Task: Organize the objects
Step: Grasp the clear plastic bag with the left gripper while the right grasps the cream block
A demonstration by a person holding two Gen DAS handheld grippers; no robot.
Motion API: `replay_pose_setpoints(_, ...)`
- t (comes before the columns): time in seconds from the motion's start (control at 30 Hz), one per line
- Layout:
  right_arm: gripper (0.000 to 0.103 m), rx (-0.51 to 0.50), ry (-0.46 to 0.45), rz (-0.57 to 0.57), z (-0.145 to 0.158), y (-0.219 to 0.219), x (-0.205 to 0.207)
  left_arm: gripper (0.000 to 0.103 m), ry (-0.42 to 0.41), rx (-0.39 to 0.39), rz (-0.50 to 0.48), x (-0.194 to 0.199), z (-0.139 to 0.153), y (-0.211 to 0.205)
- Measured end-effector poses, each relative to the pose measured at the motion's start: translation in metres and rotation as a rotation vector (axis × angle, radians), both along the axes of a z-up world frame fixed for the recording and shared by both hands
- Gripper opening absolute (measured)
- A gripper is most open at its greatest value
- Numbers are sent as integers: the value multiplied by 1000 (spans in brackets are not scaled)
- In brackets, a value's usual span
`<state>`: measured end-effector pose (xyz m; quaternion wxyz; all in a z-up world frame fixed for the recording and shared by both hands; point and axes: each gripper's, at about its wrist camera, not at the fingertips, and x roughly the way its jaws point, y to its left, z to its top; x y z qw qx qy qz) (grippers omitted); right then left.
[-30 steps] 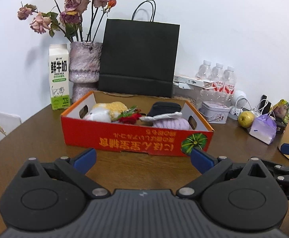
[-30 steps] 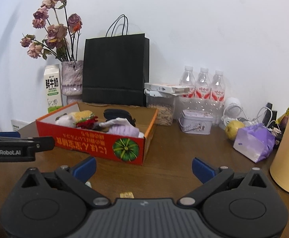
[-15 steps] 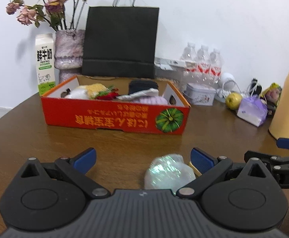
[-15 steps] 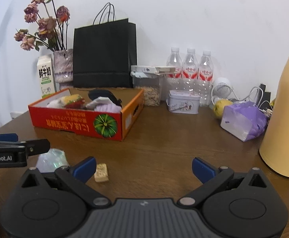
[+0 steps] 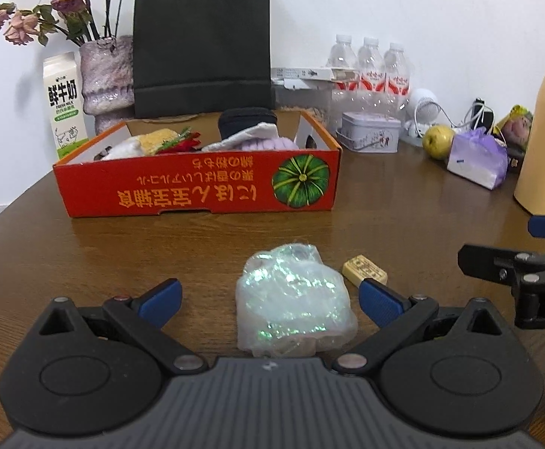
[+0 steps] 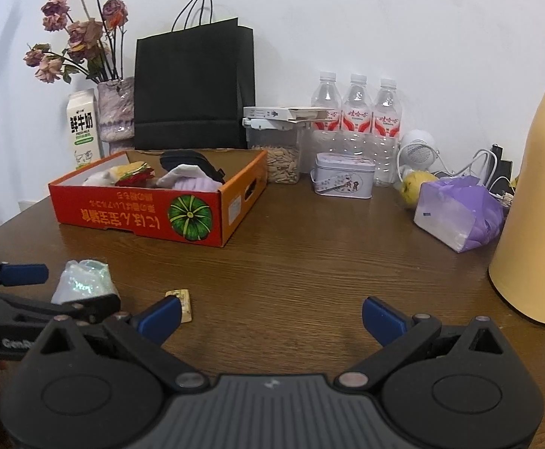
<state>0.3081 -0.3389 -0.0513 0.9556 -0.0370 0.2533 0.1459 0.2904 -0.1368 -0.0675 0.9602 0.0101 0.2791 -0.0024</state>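
Left gripper [image 5: 268, 299]: fingers spread wide, nothing held. The iridescent crinkled plastic bundle [image 5: 293, 301] lies on the wooden table [image 5: 403, 202] between the two blue pads, not touching either as far as the left wrist view shows. The wide spread probably suits the bundle's bulk; it looks soft and springy, so a squeeze will likely compress it before it holds.

Right gripper [image 6: 270, 316]: fingers also spread wide, empty, only bare table between them. Its left pad sits just beside a small wrapped yellow candy [image 6: 180, 297], at about 10 o'clock of the gripper's centre. In the left wrist view the same candy [image 5: 364, 270] lies at 2 o'clock of the bundle, close beside it but apart.

Red pumpkin-print cardboard box [image 5: 197, 187]: at 12 o'clock from the left gripper, well beyond the bundle, open-topped. It already holds soft items, including a purple knit piece [image 5: 268, 144], a black pouch [image 5: 246, 119] and something yellow and red. Judgement: the box is the collecting place, and the bundle and candy are the loose things still outside it.

Step in hand, as judged: left gripper lined up to close on the bundle, right positioned near the candy. Risk: the slick film may slip out of the pads.

Far edge clutter (milk carton [image 5: 64, 103], black paper bag [image 5: 201, 45], water bottles [image 5: 369, 71]) stands clear of the work area.
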Motion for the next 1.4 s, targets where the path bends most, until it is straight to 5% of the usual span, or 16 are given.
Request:
replay_pose_setpoints(0.1,103,2,-10,-4,-1,1,-1,87,30,-10,-4,4,-4,2)
replay_pose_setpoints(0.2,103,8,-37,3,0,6,-6,45,71,-26,-14,7,-7,5)
replay_pose_setpoints(0.93,93,-76,37,-18,-25,67,10,43,-5,-60,36,11,9,78)
replay_pose_setpoints(1.23,61,-55,122,-32,-34,93,34,43,-1,-81,94,17,9,118)
replay_pose_setpoints(1.4,20,-40,117,7,-33,107,31,44,-10,-85,117,17,11,137)
